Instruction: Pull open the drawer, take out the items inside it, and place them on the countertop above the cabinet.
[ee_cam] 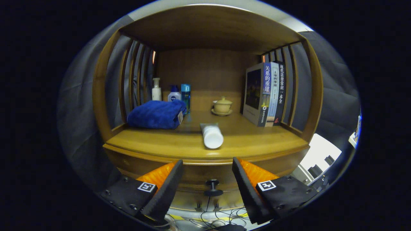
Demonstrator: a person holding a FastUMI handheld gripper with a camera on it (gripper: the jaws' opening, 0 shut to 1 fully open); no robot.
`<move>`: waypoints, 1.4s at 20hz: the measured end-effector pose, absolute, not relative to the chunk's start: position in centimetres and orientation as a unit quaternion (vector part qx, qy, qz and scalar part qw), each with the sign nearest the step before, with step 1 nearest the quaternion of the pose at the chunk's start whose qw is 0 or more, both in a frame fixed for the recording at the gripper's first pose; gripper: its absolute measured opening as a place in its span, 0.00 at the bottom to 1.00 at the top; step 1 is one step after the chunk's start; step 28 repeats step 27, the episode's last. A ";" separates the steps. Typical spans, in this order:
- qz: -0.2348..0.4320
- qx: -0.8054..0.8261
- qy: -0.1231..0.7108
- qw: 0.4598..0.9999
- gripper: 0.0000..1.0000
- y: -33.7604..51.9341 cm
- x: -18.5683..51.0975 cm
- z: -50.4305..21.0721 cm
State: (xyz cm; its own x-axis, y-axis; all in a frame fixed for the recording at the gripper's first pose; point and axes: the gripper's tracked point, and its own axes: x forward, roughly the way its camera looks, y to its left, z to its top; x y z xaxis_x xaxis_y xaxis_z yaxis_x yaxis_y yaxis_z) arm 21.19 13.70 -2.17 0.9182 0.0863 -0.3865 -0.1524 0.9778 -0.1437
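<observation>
Gripper (207,183) fingers spread wide, holding nothing — I see the drawer knob (213,187) between them, drawer (205,176) shut; white tube (212,136) lies on the table (250,144) beyond, near a blue towel (156,114).

1. I see the wooden drawer front (205,179) under the front edge of the bench; it looks pushed in, flush with the cabinet face.
2. Its small dark round knob (212,187) stands out from the middle of that front, between the two fingers of my tool (207,179), which are spread wide and touch nothing.
3. The warm brown wooden bench (154,144) above the drawer is the cabinet's top surface, with a rounded front lip.
4. A white plastic tube (212,135) lies on its side on the bench, near the front edge, its round cap end facing me, just beyond the fingers.
</observation>
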 end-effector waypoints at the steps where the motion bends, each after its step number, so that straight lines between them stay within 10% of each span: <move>1: 0.057 -0.080 0.185 0.978 0.99 12.9 21.6 -1.1; 14: -0.035 -0.127 0.048 0.990 0.99 0.2 22.0 16.8; 28: -0.014 -0.076 0.050 0.996 0.99 1.0 21.3 17.4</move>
